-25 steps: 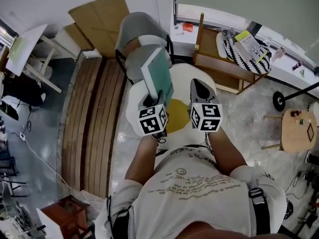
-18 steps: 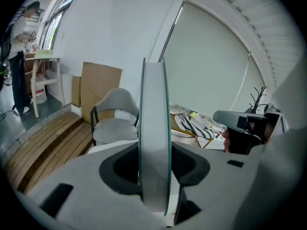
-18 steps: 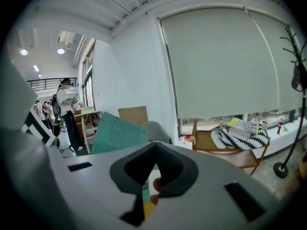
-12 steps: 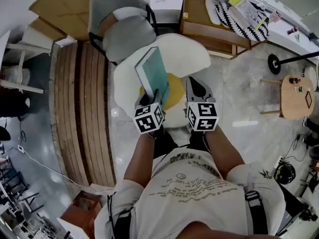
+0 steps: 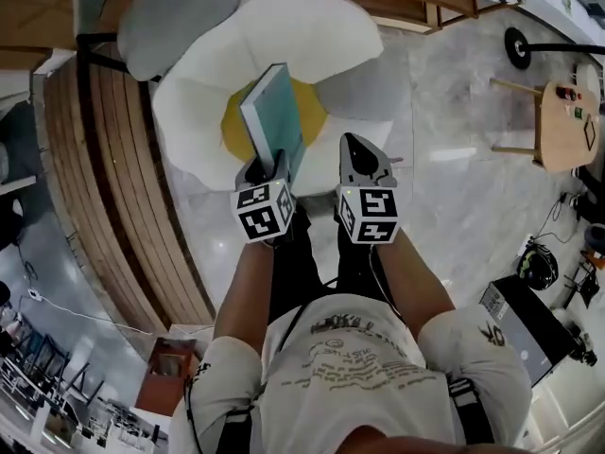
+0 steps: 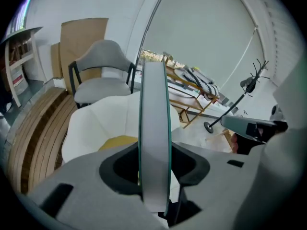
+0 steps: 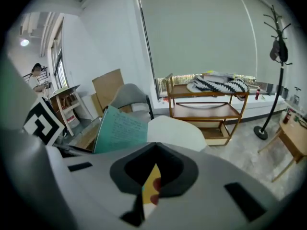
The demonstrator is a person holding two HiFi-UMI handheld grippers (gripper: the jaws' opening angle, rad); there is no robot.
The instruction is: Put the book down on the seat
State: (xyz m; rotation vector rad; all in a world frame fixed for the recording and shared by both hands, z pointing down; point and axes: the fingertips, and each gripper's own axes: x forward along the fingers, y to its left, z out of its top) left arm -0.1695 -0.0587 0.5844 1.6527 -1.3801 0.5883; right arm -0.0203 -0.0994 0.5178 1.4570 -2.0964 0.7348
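Pale polished stone floor (image 5: 454,168) spreads under a window-lit room. Over it, a thin teal-covered book (image 5: 273,121) stands upright on edge, lying at 11 o'clock from the middle of the head view. Its lower edge is pinched between the jaws of the left hand-held gripper (image 5: 266,170). In the left gripper view the book's pale page edge (image 6: 154,128) runs straight up between the two jaws, which press on both covers. The book hangs above the white, rounded shell seat (image 5: 312,22), over its round yellow cushion (image 5: 236,121), and is not laid down on it.

At 3 o'clock of the left one, just beside it, the right hand-held gripper (image 5: 355,154) points at the seat's near rim. Its jaws are pressed together with nothing between them, as the right gripper view (image 7: 149,183) shows.

A grey padded chair with a black frame (image 5: 175,17) stands at 11 o'clock of the seat. A slatted wooden platform (image 5: 95,168) lies at 9 o'clock. A small round wooden side table (image 5: 564,126) sits well apart at 3 o'clock. Beyond the seat, at 12 o'clock, stands a wooden open shelf cart (image 7: 206,110).
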